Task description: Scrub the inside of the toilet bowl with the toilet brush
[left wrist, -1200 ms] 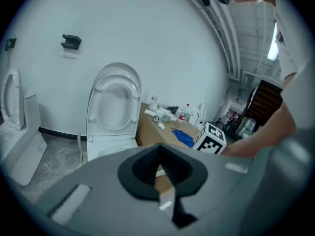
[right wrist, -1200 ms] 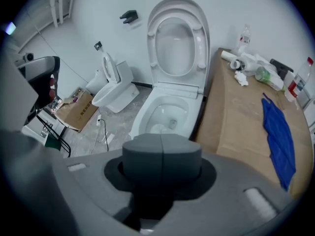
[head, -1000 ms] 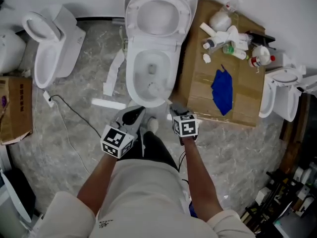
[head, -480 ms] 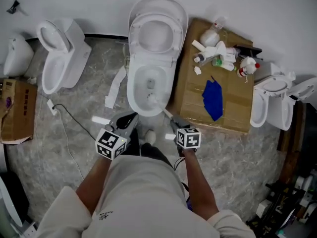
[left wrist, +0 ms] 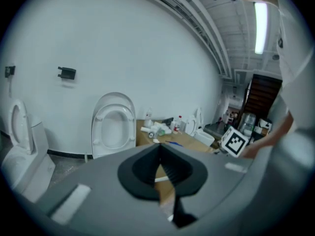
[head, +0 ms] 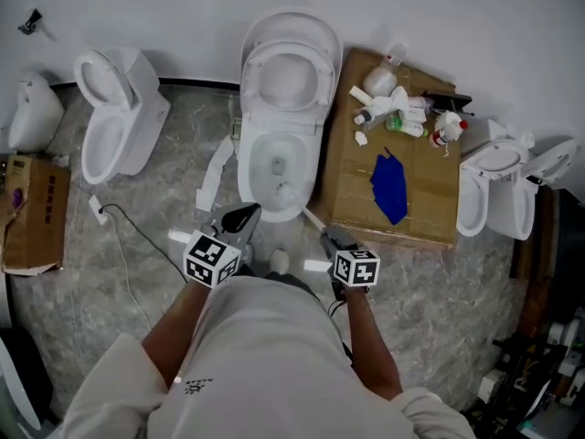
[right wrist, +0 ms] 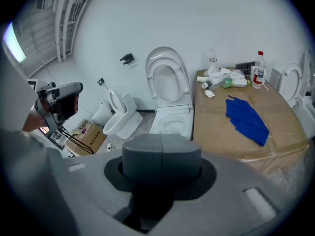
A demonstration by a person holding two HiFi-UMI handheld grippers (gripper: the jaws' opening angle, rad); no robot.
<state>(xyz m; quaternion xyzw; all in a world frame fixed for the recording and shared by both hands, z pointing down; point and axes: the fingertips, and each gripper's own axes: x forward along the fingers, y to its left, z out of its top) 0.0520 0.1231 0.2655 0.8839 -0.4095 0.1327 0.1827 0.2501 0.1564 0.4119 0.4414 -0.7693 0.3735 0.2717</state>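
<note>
Backed off a little since a second ago, the head view now takes in more wall, and the right gripper sits further from the bowl's front edge than it did; the brush head has stayed low at the front of the bowl.

At far left stand a spare toilet and a cardboard box, neither part of the job. Next comes the left gripper, held just short of the front of the toilet bowl. In the left gripper view its dark pads meet at the tips with nothing caught between them, so it is clenched on air and idle.

The bowl lies between the two grippers, seat and lid raised against the wall. The toilet brush runs from inside the bowl's near end, over the rim, back to the right gripper. In the right gripper view the jaws are pressed tight together and block the handle from sight; going by the head view, they are clamped on its end.

Further right, a cardboard sheet carries bottles and a blue cloth, with another toilet beyond.

Scrubbing looks under way — the brush is inside the bowl — but how much of the inner wall is done cannot be judged; the far side and under-rim probably remain.
</note>
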